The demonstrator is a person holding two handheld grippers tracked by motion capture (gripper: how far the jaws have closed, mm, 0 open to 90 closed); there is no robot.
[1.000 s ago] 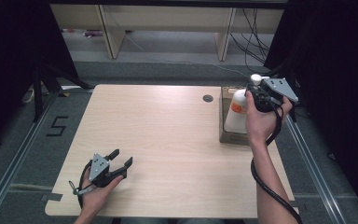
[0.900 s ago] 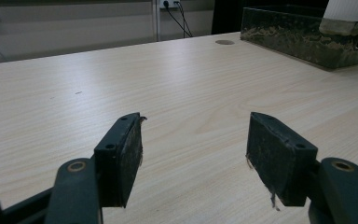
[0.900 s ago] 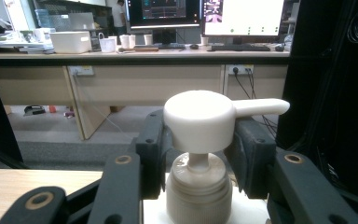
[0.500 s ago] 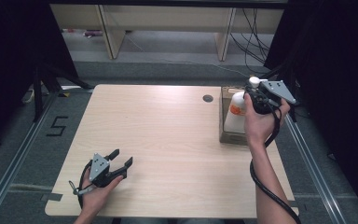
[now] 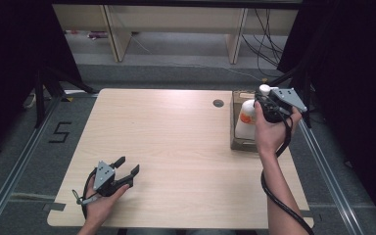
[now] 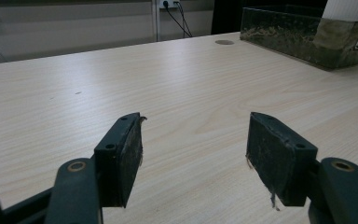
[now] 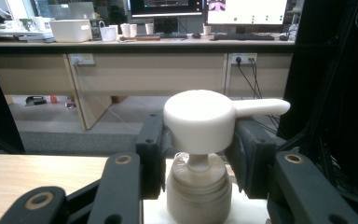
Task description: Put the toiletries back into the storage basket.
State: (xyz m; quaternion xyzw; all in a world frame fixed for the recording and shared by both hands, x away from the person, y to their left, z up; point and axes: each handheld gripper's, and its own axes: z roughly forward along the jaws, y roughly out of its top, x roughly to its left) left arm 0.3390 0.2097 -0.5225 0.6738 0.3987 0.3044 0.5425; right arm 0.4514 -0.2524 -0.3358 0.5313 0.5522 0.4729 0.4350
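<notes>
the right gripper clamps the upright pump bottle's neck from the near side, in the tray, while the left gripper rests well apart, jaws open.

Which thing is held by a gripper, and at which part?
The right gripper holds the pump bottle at its neck, under the pump head. The left gripper holds nothing.

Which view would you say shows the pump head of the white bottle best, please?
The right gripper view: the pump head sits close and sharp between the right hand-held gripper's jaws. The high view shows it small; the left gripper view catches just a white edge of the bottle.
</notes>
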